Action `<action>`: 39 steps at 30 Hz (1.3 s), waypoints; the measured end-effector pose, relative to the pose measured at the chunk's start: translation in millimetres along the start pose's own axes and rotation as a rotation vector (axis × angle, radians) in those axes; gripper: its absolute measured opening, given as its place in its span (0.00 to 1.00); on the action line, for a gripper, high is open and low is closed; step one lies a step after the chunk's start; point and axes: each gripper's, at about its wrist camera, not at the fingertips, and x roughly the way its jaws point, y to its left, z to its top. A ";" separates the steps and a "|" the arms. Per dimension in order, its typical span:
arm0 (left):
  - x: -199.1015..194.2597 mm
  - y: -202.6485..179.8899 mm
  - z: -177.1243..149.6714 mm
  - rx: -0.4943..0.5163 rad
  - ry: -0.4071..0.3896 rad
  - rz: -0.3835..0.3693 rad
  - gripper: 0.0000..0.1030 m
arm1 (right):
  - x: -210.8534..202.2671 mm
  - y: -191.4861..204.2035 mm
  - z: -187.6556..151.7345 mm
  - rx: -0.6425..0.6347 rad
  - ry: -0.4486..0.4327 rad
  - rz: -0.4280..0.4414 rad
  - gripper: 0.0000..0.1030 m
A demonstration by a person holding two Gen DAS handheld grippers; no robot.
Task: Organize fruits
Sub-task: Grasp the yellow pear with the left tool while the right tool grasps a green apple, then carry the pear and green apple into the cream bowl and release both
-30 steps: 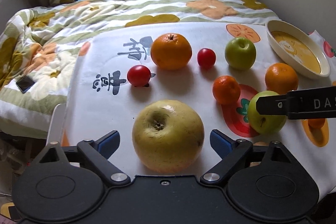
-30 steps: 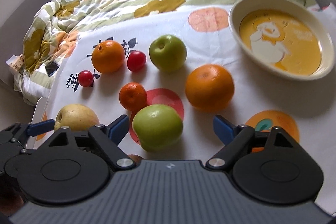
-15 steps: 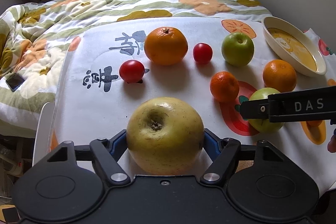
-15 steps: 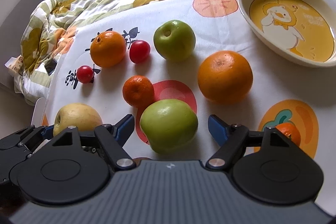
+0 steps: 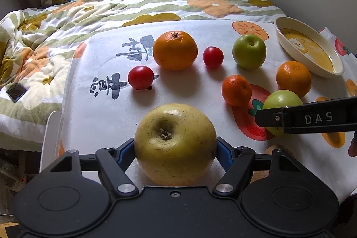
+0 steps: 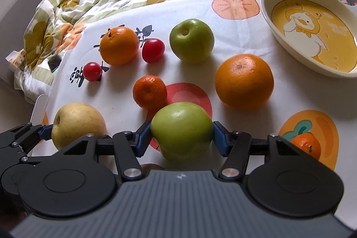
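My left gripper is shut on a big yellow apple, its blue pads pressed on both sides; the apple also shows in the right wrist view. My right gripper is shut on a green apple, which also shows in the left wrist view. On the white cloth lie a second green apple, two oranges, a mandarin and two red tomatoes.
A cream bowl with a yellow duck picture stands at the back right. The printed cloth lies over a flowered quilt. A phone lies on the quilt at the left. A wall rises at the right.
Both grippers have closed: the left one on the yellow apple, the right one on the near green apple. Both apples stay on the cloth.
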 end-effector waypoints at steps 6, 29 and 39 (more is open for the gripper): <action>-19.0 -4.7 5.4 -0.007 -0.030 -0.002 0.75 | -16.8 -3.7 2.2 -0.011 -0.029 0.003 0.71; -84.1 -126.1 67.6 -0.051 -0.148 0.044 0.75 | -133.3 -130.6 46.5 -0.051 -0.148 -0.020 0.71; -42.1 -198.0 130.8 -0.056 -0.172 -0.005 0.75 | -130.9 -213.5 94.1 -0.075 -0.162 -0.045 0.71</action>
